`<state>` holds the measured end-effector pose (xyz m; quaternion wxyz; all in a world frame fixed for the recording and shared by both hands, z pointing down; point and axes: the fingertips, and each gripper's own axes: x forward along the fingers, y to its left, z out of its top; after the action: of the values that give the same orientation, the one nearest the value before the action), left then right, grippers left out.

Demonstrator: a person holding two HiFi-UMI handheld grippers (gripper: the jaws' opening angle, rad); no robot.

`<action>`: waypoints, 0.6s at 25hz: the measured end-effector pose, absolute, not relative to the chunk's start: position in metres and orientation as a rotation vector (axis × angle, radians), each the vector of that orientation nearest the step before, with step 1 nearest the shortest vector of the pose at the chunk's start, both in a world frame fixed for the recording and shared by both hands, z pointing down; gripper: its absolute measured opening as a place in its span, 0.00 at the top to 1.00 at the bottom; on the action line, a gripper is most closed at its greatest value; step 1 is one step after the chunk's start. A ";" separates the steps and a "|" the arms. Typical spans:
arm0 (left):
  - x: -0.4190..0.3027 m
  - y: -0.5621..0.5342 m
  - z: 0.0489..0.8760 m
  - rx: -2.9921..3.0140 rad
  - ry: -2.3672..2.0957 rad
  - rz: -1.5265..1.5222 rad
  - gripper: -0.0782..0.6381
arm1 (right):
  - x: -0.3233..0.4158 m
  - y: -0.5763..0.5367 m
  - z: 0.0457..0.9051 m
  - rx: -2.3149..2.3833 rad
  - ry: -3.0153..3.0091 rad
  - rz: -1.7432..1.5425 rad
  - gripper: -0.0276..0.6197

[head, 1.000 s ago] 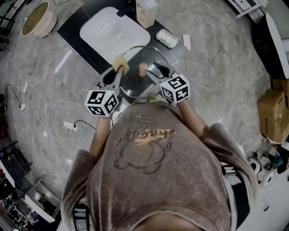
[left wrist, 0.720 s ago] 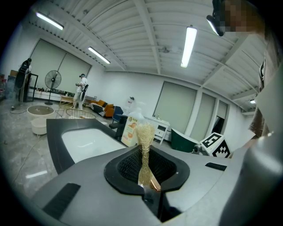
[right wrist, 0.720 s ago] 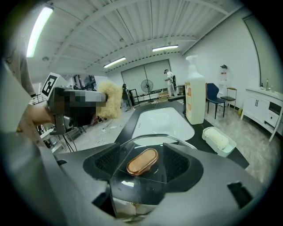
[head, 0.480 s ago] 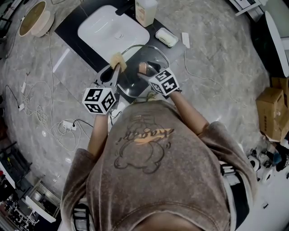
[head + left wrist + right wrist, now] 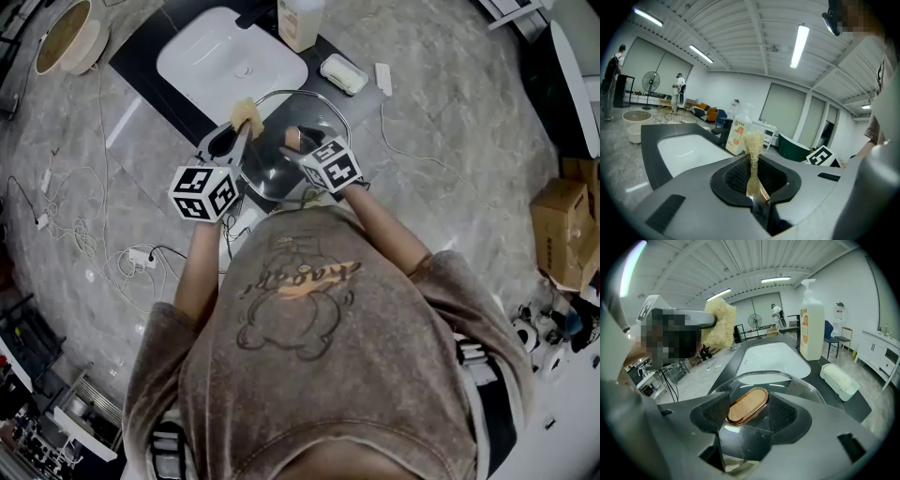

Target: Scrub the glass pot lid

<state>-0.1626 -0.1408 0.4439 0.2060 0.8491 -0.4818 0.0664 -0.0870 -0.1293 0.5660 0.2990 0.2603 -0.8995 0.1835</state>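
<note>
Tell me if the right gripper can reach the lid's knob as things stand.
Probably yes: the right gripper has its jaws, which have just been closing slightly, on either side of the knob on the glass lid. The pads seem not to be pressing yet, and nothing blocks them.

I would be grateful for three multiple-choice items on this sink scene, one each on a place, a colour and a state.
1. The pump bottle stands:
A) in the white basin
B) on the dark counter beside the basin
C) on the floor

2. The knob of the glass lid is:
A) blue
B) white
C) copper-brown

3. The left gripper is:
A) shut on the scrubber
B) open and empty
C) shut on the bottle

Answers:
1 B: its base rests on the dark surface next to the basin.
2 C: its oval top shines copper-brown.
3 A: the jaws pinch the scrubber's lower end.
</note>
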 end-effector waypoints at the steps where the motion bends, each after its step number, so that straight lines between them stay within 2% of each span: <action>1: -0.159 -0.145 0.444 2.378 -1.325 0.191 0.83 | -0.087 -0.129 0.566 0.690 -2.388 0.492 0.55; 15: -0.090 -0.208 0.497 2.424 -0.829 0.355 0.83 | -0.090 -0.132 0.570 0.701 -2.373 0.518 0.56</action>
<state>-0.0897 -0.2081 0.4967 0.2741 0.9013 -0.3083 0.1322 -0.0897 -0.1319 0.5703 0.3022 0.2644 -0.8947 0.1955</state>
